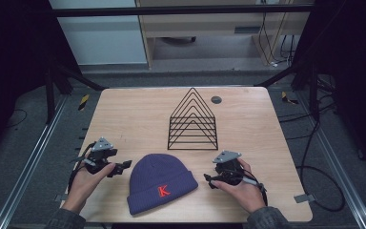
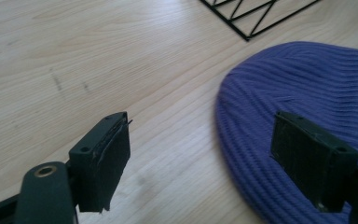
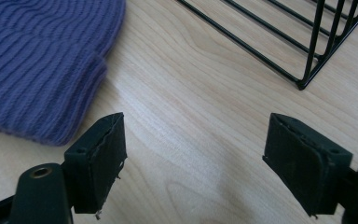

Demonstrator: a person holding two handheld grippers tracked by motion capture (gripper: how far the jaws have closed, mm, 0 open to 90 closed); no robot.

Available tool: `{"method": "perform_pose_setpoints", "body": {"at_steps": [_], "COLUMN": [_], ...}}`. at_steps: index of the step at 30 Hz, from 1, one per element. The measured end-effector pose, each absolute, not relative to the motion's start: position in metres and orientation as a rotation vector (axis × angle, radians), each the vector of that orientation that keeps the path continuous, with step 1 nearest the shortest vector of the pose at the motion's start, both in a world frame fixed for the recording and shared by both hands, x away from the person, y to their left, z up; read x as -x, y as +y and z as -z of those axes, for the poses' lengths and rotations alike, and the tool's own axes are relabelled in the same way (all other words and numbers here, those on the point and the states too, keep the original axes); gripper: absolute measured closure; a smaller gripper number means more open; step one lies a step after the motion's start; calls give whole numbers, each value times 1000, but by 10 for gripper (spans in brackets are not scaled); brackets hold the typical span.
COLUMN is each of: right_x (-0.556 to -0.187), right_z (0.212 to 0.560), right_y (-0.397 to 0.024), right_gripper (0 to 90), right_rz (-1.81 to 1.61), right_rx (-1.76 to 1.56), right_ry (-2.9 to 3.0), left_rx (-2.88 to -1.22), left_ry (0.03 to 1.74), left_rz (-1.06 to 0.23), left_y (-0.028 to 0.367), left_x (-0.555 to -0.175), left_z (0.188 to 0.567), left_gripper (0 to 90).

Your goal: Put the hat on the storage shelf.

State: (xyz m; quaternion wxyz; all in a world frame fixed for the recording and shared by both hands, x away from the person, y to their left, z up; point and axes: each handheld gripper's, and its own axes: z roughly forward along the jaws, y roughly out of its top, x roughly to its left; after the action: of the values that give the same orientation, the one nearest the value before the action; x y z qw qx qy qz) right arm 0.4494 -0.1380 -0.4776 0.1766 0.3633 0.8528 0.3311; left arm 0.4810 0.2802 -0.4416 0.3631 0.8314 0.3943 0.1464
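A purple knit beanie is lying flat near the front edge of the wooden table, its folded cuff facing the person and showing a red letter "K". In both gripper views the hat is running off the frame, so the letter is cut out there. The left gripper is sitting just beside its left edge, jaws spread and gripping nothing. The right gripper is waiting just right of the cuff, likewise released. Behind the hat, a black wire rack is standing.
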Motion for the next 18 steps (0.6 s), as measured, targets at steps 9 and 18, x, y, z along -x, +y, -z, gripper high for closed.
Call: {"method": "perform_pose_setpoints", "body": {"at_steps": [9, 18], "right_x": [-443, -447], "right_z": [475, 480], "right_y": [-142, -143], "right_gripper": [244, 246], "right_rz": [-934, -897], "right_rx": [-1025, -1038], "right_ry": [2400, 2399], "left_rx": [-2283, -2380], "left_ry": [999, 1007], "left_rz": [-317, -262], "left_y": [252, 233], "left_x": [-491, -506], "left_z": [434, 439], "left_gripper": [213, 313]}}
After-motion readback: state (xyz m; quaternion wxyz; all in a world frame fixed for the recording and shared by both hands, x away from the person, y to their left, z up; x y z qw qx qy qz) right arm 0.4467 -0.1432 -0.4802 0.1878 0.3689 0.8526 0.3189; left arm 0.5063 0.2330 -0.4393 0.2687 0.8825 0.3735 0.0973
